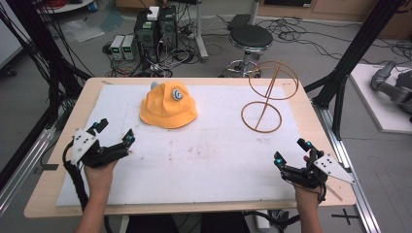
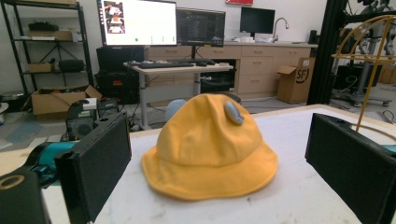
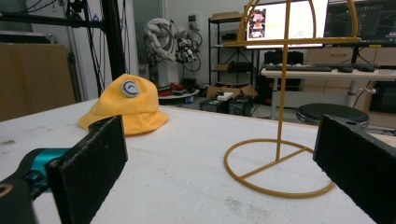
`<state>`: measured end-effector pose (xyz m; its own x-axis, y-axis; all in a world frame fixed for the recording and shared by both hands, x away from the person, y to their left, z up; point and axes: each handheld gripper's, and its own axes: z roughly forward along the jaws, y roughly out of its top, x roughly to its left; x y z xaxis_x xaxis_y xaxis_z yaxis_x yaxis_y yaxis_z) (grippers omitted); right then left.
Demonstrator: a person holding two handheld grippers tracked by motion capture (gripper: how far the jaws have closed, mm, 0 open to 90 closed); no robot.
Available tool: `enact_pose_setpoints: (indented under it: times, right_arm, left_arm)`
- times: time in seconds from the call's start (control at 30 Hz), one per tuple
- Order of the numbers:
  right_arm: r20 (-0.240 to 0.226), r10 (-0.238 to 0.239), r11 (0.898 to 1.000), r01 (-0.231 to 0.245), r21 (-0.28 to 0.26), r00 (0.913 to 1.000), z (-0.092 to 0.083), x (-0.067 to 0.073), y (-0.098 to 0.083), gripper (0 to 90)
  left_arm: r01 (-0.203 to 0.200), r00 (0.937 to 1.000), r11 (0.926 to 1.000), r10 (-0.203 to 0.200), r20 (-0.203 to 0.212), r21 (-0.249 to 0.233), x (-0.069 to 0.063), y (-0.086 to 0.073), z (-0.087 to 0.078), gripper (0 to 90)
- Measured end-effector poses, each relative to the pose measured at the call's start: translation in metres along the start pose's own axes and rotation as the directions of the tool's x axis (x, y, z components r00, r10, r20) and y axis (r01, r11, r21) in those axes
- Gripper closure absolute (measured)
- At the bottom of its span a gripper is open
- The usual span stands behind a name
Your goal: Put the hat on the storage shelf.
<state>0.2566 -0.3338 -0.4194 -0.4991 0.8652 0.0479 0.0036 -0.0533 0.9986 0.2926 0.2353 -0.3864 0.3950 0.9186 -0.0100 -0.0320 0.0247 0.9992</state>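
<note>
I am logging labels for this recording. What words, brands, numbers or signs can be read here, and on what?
"SF": on the brown cardboard box by the wooden cabinets, left gripper view; any further letters are unclear.
A grey round badge on the yellow fabric bucket hat bears a white swirl sign, no letters.
The lit white monitor screen shows text too small to read.

black stool (image 1: 250, 37) behind table (image 1: 58, 189)

Bright, even light; soft focus
</note>
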Motion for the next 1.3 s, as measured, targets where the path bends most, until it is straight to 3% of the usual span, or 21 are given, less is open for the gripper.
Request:
enact_pose_setpoints:
  times: [0.13, 0.2, 0.3, 0.5, 0.6, 0.8, 1.07, 1.17, 1.3]
  right_arm:
    - [0.005, 0.003, 1.0, -0.003, -0.004, 1.0, 0.0, -0.001, -0.001, 2.5]
    - [0.004, 0.005, 1.0, -0.005, -0.005, 1.0, -0.001, -0.001, -0.001, 2.5]
    - [0.007, 0.007, 1.0, -0.007, -0.003, 0.9999, -0.001, -0.002, -0.002, 2.5]
    - [0.003, 0.009, 1.0, -0.009, 0.0, 1.0, 0.0, -0.003, -0.002, 2.5]
    - [0.004, 0.009, 1.0, -0.009, 0.004, 1.0, 0.001, -0.003, -0.003, 2.5]
    - [0.009, 0.011, 1.0, -0.011, 0.01, 0.9999, 0.001, -0.004, -0.005, 2.5]
    - [0.014, 0.015, 1.0, -0.015, 0.017, 0.9998, 0.001, -0.007, -0.008, 2.5]
    - [0.013, 0.013, 1.0, -0.014, 0.02, 0.9998, 0.0, -0.008, -0.008, 2.5]
    - [0.015, 0.014, 1.0, -0.015, 0.019, 0.9998, -0.001, -0.008, -0.008, 2.5]
  left_arm:
    - [0.021, 0.9993, 0.9998, -0.021, -0.03, -0.002, -0.011, 0.011, 0.019, 7.4]
    - [0.023, 0.9994, 0.9997, -0.023, -0.026, -0.007, -0.015, 0.015, 0.027, 7.4]
    - [-0.015, 0.9999, 0.9999, 0.015, 0.003, -0.008, -0.023, 0.018, 0.038, 7.4]
    - [-0.048, 0.9988, 0.9988, 0.048, -0.012, 0.01, -0.034, 0.02, 0.061, 7.5]
    - [-0.045, 0.9989, 0.9986, 0.046, -0.011, 0.027, -0.034, 0.024, 0.072, 7.4]
    - [-0.03, 0.9994, 0.9995, 0.031, -0.018, 0.002, -0.034, 0.037, 0.098, 7.4]
    - [-0.01, 0.9997, 0.9999, 0.01, -0.024, 0.011, -0.03, 0.048, 0.132, 7.4]
    - [-0.016, 0.9997, 0.9997, 0.016, -0.018, 0.019, -0.028, 0.043, 0.142, 7.4]
    - [0.004, 0.9996, 0.9972, -0.002, -0.028, 0.074, -0.023, 0.026, 0.154, 8.7]
